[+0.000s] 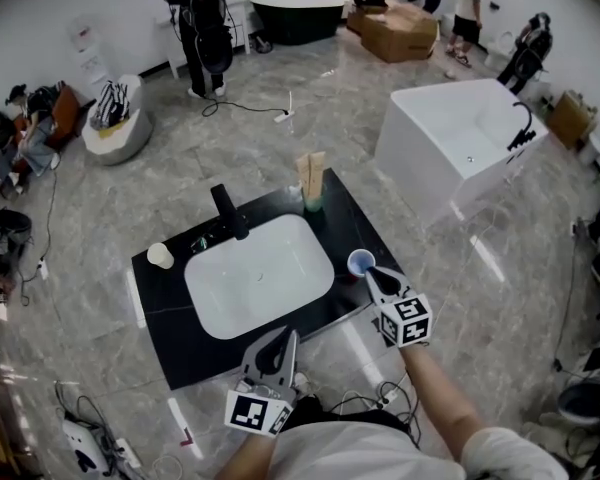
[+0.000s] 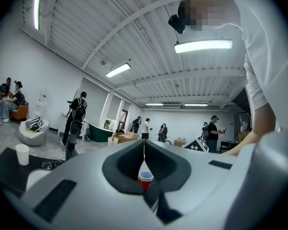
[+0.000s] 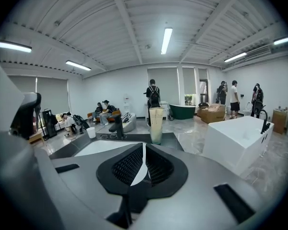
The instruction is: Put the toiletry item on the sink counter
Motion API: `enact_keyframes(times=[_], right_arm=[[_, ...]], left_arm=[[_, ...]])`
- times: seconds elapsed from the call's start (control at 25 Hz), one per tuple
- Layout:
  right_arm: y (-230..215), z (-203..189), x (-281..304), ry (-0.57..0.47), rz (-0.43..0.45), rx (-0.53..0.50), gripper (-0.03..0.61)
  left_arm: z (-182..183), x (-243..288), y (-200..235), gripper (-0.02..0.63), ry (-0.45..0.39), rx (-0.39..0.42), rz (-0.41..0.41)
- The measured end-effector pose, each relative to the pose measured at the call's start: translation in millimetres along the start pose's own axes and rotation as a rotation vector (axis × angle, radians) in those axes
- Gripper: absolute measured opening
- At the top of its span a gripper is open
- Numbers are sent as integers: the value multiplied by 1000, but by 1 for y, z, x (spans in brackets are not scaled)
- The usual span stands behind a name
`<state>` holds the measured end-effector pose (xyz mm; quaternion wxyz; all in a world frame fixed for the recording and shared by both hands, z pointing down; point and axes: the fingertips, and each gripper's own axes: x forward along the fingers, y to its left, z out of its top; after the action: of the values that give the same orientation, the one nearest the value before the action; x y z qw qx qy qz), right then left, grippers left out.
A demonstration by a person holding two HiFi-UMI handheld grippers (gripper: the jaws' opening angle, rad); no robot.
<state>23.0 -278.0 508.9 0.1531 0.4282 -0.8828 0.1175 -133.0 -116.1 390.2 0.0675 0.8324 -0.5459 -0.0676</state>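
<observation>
Head view looks down on the black surface around a white basin, where the red cup, taken to be the toiletry item, stands near the right rim, just beside the right gripper. That gripper's jaws are pressed together on nothing. The left gripper, at the front edge, also has its jaws together and empty, the cup showing only beyond them. With the cup so near the rim, the sound move is to draw the right gripper clear without brushing it. The gripper tip masks the cup's foot, the right gripper view misses the cup, and what the tall holder carries is unclear.
</observation>
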Motion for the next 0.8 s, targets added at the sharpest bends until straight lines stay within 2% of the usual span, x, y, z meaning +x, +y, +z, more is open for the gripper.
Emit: enact_keyframes(times=[0.2, 0.52, 0.8], right_arm=[[13, 29, -27, -79, 24, 10, 44], [47, 82, -71, -215, 79, -86, 44], [67, 101, -108, -294, 124, -84, 44]], left_arm=[[12, 3, -4, 6, -31, 6, 1], [23, 4, -19, 6, -68, -2, 4], [30, -4, -25, 6, -79, 20, 24]])
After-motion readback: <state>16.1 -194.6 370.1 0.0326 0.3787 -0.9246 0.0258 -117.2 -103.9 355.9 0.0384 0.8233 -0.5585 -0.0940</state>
